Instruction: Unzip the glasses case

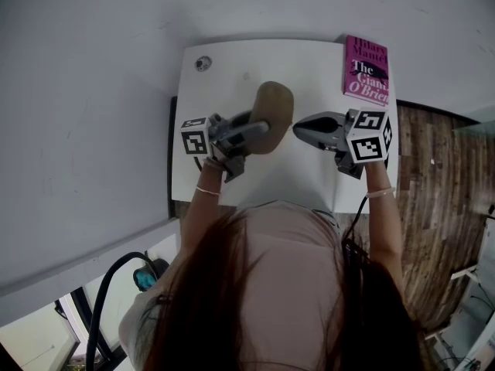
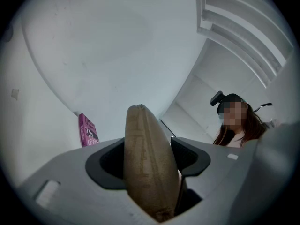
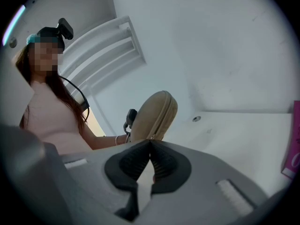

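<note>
A tan glasses case (image 1: 274, 103) is held up above the white table (image 1: 232, 60). My left gripper (image 1: 259, 126) is shut on its lower end. In the left gripper view the case (image 2: 143, 144) stands edge-on between the two pads, with its zip seam facing the camera. My right gripper (image 1: 298, 128) comes in from the right, its tips against the case's right edge. In the right gripper view the jaws (image 3: 150, 144) are closed tip to tip at the zip of the case (image 3: 157, 111), where a small zipper pull (image 3: 151, 137) shows.
A magenta book (image 1: 366, 69) lies at the table's far right corner. A small round disc (image 1: 203, 63) sits near the far left corner. A grey wall runs behind and to the left of the table. Wooden floor (image 1: 441, 176) lies to the right.
</note>
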Demonstrator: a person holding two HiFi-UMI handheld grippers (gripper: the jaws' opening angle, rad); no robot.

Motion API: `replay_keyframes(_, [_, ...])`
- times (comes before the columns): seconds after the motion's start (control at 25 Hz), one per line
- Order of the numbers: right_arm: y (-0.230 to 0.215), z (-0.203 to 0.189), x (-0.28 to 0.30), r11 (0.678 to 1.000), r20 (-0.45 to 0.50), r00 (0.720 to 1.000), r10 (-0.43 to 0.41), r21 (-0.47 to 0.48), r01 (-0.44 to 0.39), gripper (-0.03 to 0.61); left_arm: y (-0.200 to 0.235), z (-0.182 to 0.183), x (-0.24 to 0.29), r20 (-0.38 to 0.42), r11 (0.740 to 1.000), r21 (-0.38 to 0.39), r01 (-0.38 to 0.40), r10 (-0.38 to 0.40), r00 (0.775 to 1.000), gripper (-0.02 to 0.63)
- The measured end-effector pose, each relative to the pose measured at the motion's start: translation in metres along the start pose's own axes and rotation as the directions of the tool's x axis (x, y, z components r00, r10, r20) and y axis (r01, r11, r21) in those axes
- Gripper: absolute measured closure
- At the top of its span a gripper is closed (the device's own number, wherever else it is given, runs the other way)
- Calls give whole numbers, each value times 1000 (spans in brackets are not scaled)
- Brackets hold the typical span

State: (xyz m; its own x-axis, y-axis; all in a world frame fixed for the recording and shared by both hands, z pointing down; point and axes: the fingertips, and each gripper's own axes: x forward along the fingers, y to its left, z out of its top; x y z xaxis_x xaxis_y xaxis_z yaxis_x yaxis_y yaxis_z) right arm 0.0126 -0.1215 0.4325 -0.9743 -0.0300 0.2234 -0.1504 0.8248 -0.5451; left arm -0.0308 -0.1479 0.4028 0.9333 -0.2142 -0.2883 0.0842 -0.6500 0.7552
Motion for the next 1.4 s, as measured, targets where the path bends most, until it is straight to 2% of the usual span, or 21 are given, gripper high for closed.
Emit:
replay_keyframes(0.76, [0, 11, 1, 1000, 53, 999, -5, 8, 5, 574, 1, 22, 3, 130, 998, 3, -56, 55, 990, 316])
replay_keyframes(1.0, [2, 17, 0, 1000, 77, 997, -8, 4, 8, 575, 0, 30, 4, 182, 998, -20, -51, 54, 982, 316])
replay_keyframes(1.16, [2, 18, 1, 1000, 78, 997, -13, 1, 13, 575, -4, 34, 9, 236, 996, -81, -22, 41, 971, 316])
replay_keyframes(1.4, [2, 23, 0, 1000, 109, 994, -14, 14, 13, 575, -4, 38, 7, 286, 994, -105, -23, 52, 957, 316])
